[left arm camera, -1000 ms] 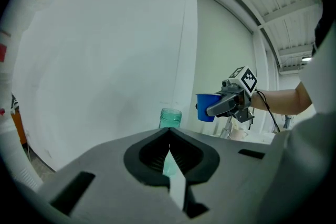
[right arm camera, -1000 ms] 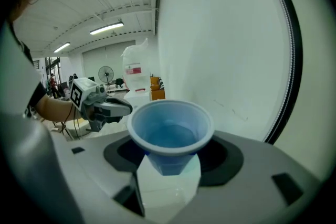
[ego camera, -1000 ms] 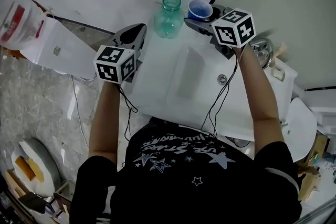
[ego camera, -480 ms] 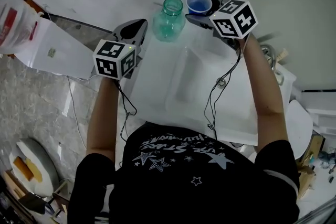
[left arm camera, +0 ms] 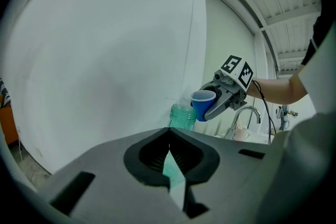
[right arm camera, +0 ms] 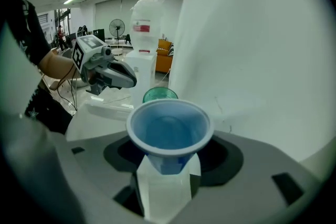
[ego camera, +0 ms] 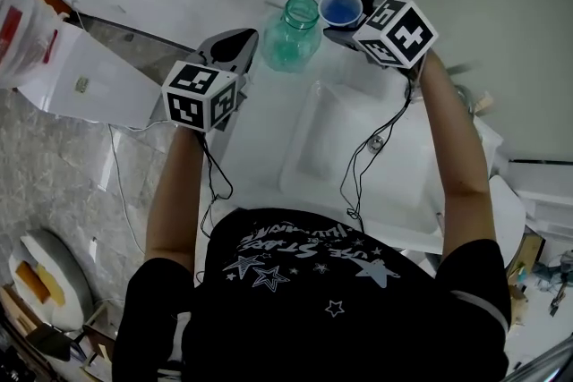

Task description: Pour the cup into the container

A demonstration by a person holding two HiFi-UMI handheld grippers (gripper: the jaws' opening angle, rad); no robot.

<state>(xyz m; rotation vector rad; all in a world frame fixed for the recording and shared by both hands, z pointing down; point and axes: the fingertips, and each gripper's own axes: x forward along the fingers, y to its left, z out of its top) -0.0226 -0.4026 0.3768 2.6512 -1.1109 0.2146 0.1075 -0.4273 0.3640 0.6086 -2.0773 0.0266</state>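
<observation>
Head view: right gripper (ego camera: 349, 17) fingers clamped the blue cup (ego camera: 340, 8) just beside the jar (ego camera: 291, 33) mouth; left gripper (ego camera: 235, 42) fingers looked clenched, empty. Narrow mouth: an off-centre tilt could spill onto the worktop (ego camera: 261, 128).

Your left arm (ego camera: 179, 192) reaches forward. The left gripper (ego camera: 240, 40) sits near level just left of the green jar (ego camera: 291, 36), with its jaws closed together on nothing. Your right arm (ego camera: 448, 148) stretches further, and the right gripper (ego camera: 351, 18) tips downward just right of the jar's mouth, clamping the blue cup (ego camera: 340, 9).
</observation>
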